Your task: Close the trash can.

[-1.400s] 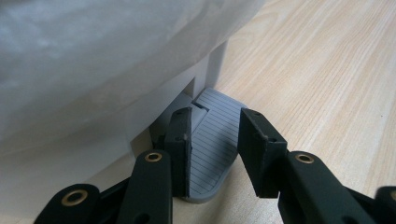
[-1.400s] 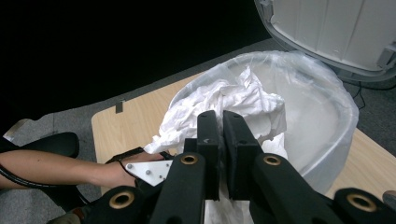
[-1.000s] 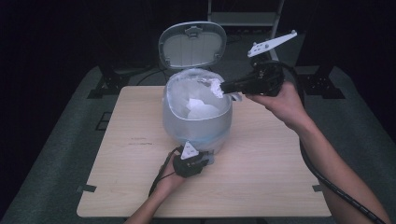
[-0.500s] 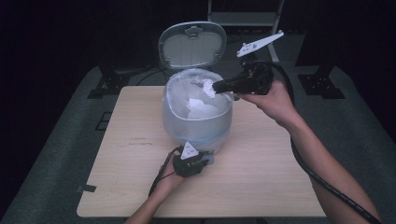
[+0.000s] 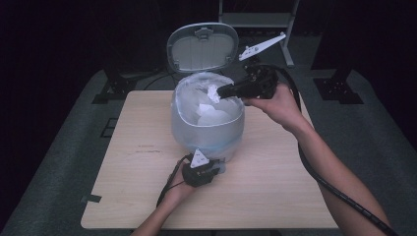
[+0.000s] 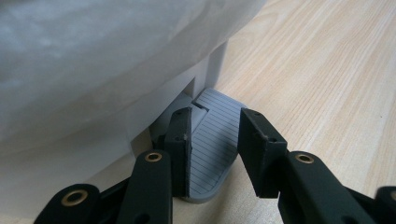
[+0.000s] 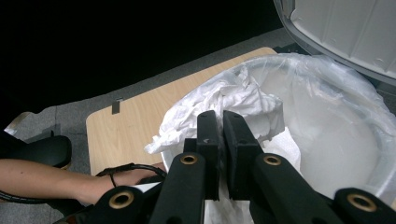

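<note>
Two grippers share the work: the right gripper [image 7: 219, 123], its jaws pinched tight on a crumpled white tissue [image 7: 233, 100], hangs over the open mouth of the bin [image 5: 209, 128], while the left gripper [image 6: 215, 140] rests at the bin's base near the table's [image 5: 275, 196] front edge, jaws narrowed around the grey pedal [image 6: 217, 144], though whether the pads actually squeeze it is hard to tell. Straight below the right jaws lies the bag-lined [image 7: 336, 116] hollow, lid [image 5: 202, 46] raised behind it, so the tissue probably just needs dropping.
</note>
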{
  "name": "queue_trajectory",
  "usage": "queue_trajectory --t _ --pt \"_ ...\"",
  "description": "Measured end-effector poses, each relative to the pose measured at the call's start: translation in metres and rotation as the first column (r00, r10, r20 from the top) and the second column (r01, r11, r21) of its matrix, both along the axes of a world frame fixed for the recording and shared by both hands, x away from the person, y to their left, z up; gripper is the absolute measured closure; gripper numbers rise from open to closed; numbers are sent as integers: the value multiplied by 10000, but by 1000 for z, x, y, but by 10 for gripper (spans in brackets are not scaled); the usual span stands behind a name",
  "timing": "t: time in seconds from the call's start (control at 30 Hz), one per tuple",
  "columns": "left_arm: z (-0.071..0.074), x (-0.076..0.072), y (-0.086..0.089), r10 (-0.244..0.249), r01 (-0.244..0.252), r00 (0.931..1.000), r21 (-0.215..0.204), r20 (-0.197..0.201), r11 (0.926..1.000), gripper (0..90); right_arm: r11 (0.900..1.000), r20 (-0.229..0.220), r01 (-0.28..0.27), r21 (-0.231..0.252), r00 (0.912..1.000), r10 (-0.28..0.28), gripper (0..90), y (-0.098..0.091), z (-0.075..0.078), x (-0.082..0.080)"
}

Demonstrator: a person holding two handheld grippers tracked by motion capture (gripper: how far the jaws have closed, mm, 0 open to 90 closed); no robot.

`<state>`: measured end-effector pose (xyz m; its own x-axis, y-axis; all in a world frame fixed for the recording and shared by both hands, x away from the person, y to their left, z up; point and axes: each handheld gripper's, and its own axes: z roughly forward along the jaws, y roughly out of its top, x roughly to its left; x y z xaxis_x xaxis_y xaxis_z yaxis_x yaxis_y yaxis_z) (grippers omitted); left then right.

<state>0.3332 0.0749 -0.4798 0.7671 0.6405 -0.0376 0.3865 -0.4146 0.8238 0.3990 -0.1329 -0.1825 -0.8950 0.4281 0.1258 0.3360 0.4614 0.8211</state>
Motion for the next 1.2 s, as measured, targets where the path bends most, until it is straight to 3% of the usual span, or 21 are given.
queue_trajectory --t 0.6,0.87,1.2 --pt "0 0 0 8 -8 10000 -77 0 10000 652 9996 -172 130 -237 9998 -134 845 16 -8 15" --pt "0 1 0 6 -6 10000 -102 -16 9999 652 9977 -271 412 -529 9987 -427 766 23 -14 23" --pt "0 0 0 -32 32 10000 8 32 10000 645 9981 -302 521 -335 9981 -531 691 10 -20 21"
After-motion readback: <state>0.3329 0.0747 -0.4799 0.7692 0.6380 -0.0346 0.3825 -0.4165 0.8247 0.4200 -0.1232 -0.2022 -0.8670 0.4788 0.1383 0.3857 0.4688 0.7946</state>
